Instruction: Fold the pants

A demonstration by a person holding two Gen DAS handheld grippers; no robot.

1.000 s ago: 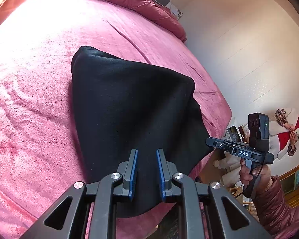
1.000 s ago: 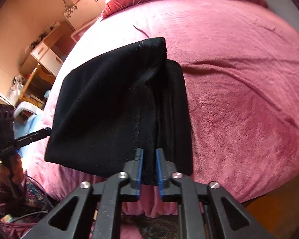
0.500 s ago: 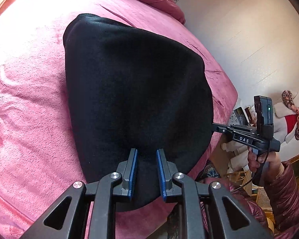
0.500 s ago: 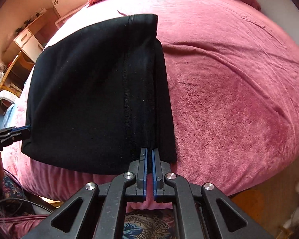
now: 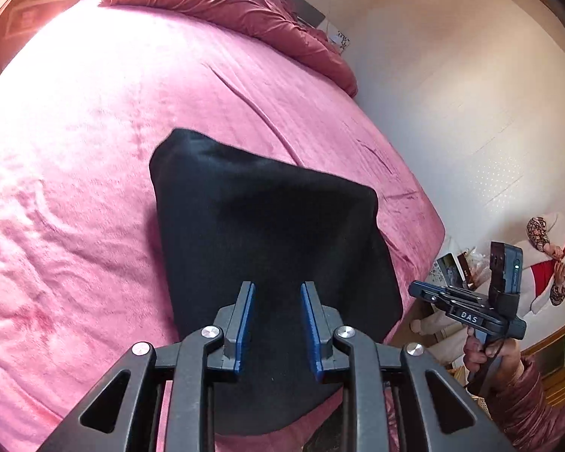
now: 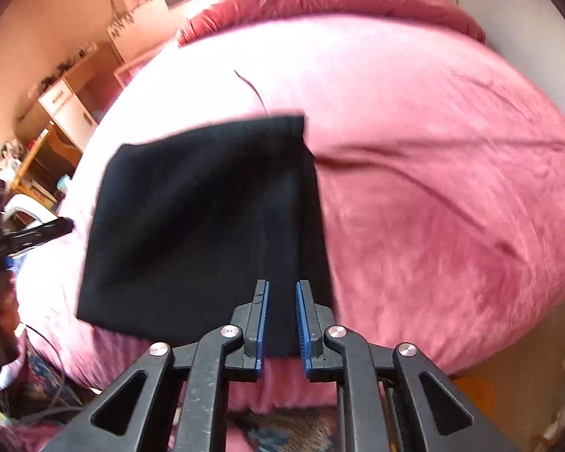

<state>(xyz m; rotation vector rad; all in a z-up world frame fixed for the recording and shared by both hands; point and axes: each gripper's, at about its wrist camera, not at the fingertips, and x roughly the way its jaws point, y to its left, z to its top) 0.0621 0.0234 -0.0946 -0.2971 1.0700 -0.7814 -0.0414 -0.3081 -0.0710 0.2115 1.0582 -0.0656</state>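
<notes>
The black pants point(image 5: 267, 233) lie folded into a compact stack at the near edge of the pink bed point(image 5: 94, 120). They also show in the right wrist view point(image 6: 207, 218). My left gripper point(image 5: 277, 327) is open, its fingers above the stack's near left part and holding nothing. My right gripper point(image 6: 281, 324) is open, its fingers either side of the stack's near right edge with a gap on both sides. The right gripper also shows in the left wrist view point(image 5: 467, 309), off the bed's right side.
A red duvet point(image 5: 245, 11) is bunched at the far end of the bed. A white wall point(image 5: 471, 94) stands to the right. A wooden desk and drawers point(image 6: 52, 120) stand left of the bed. Patterned floor point(image 6: 282, 429) lies below the bed's near edge.
My right gripper was shut on the pants' edge half a second ago and is now open. The pants, held up close to both cameras, now lie lower on the bed. Both grippers have drawn back.
</notes>
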